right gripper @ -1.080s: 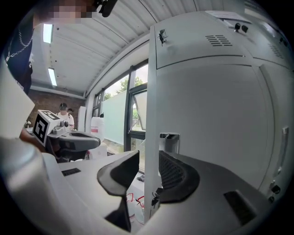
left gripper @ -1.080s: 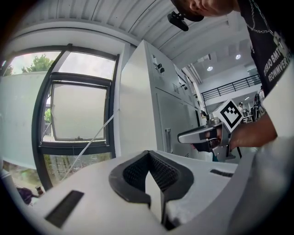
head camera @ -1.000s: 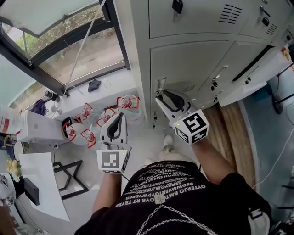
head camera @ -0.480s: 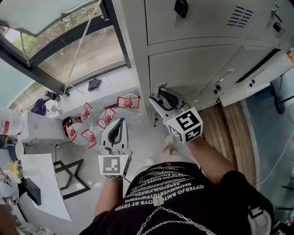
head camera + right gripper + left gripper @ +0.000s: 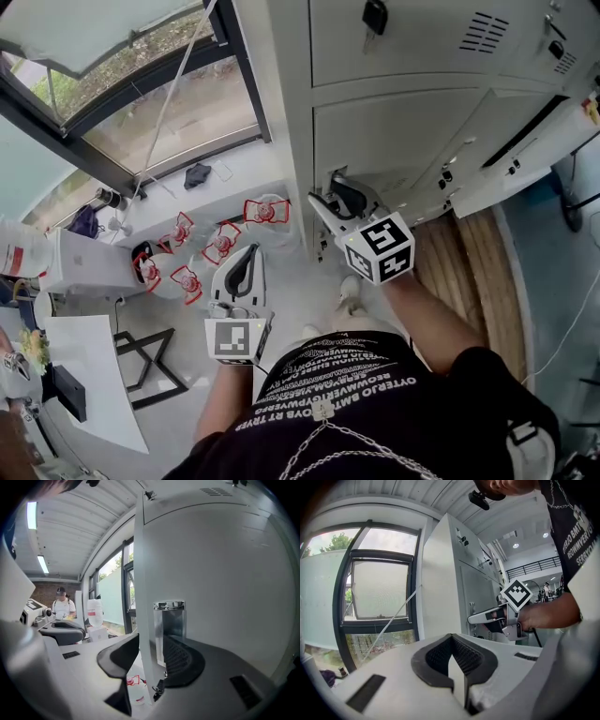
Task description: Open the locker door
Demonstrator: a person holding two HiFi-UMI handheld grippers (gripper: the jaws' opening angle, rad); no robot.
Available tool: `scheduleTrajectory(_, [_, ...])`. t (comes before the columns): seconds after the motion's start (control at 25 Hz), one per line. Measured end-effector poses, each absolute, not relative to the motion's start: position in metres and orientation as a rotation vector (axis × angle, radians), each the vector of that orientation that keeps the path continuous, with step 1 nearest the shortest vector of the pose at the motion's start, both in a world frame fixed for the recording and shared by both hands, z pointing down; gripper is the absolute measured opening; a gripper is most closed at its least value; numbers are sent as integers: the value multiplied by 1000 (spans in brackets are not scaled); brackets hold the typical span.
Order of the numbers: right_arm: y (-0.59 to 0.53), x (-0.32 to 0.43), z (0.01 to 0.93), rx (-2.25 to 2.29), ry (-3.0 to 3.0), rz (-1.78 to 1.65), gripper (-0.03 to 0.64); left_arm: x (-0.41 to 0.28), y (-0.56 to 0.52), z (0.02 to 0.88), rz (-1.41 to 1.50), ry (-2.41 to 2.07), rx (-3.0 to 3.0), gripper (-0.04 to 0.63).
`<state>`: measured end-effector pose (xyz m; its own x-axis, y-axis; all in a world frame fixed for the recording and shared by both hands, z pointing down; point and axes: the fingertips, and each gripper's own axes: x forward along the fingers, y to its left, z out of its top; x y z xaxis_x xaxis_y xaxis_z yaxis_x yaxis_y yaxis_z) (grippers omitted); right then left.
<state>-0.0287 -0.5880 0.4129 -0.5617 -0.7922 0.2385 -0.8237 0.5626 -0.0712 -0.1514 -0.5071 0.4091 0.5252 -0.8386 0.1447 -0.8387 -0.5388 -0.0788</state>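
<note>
1. Right gripper (image 5: 330, 190): it sits closer in to the locker's left front edge than a second ago. Its jaws have just been spreading and now stand released, pressing on nothing.
2. Between those jaws is a vertical white edge (image 5: 143, 620) of the locker. I cannot tell whether it is the door's own edge or the cabinet corner. The right jaw lies over the front face at the foot of the metal handle plate (image 5: 168, 620). The left jaw hangs off to the side, clear of the edge.
3. Locker door (image 5: 403, 131): lower row, leftmost column, straight ahead of the right gripper. It looks flush and unopened, as it did a second ago.
4. Left gripper (image 5: 246, 253): it is low at the person's left side, in the same place as before. It is clenched and empty, with the tips together, and points toward the window (image 5: 169, 112).
5. Edges: the neighbouring door (image 5: 525, 155) stands ajar to the right, well apart from the right gripper. A dark key tag (image 5: 375, 16) hangs on the door above.
6. Open room: pale floor (image 5: 300, 281) lies left of the locker. Red-labelled bottles (image 5: 220, 239) are clustered beyond the left gripper.
</note>
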Motion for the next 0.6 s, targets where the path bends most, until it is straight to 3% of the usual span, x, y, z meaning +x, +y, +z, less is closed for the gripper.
scheduleTrajectory(0.6, [-547, -13, 413, 1564, -2522, 250, 101, -169, -468, 407, 230, -1437, 2798, -3])
